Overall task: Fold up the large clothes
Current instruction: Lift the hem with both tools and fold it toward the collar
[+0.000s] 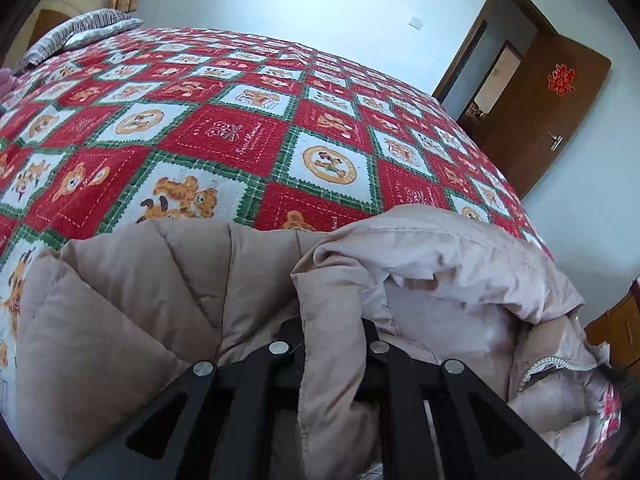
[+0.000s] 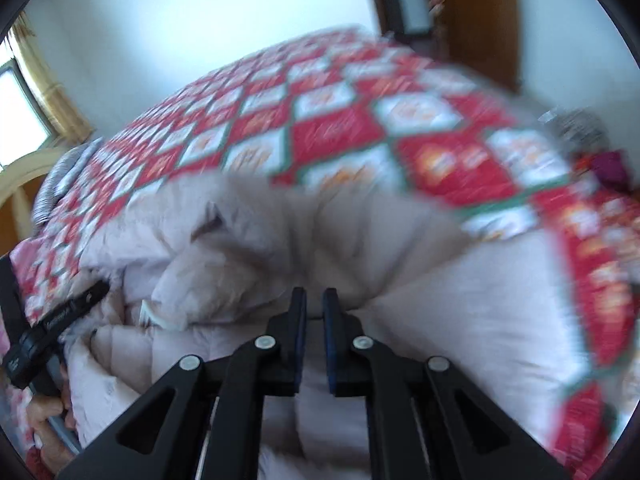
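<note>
The left tool (image 1: pixel 334 344) is clenched on a fold of the beige padded coat (image 1: pixel 160 280), which lies bunched at the near edge of the bed (image 1: pixel 240 128). The right tool (image 2: pixel 315 300) pinches the same coat (image 2: pixel 240 248), fingers nearly closed, in a blurred view.

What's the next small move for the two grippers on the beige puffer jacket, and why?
Probably carry both grips forward across the red patchwork bedspread and lay the fold down. The left gripper pinches a raised edge of the beige quilted puffer jacket; the right gripper is nearly shut on a bunch of it, and the jacket is still heaped up, not flat.
</note>
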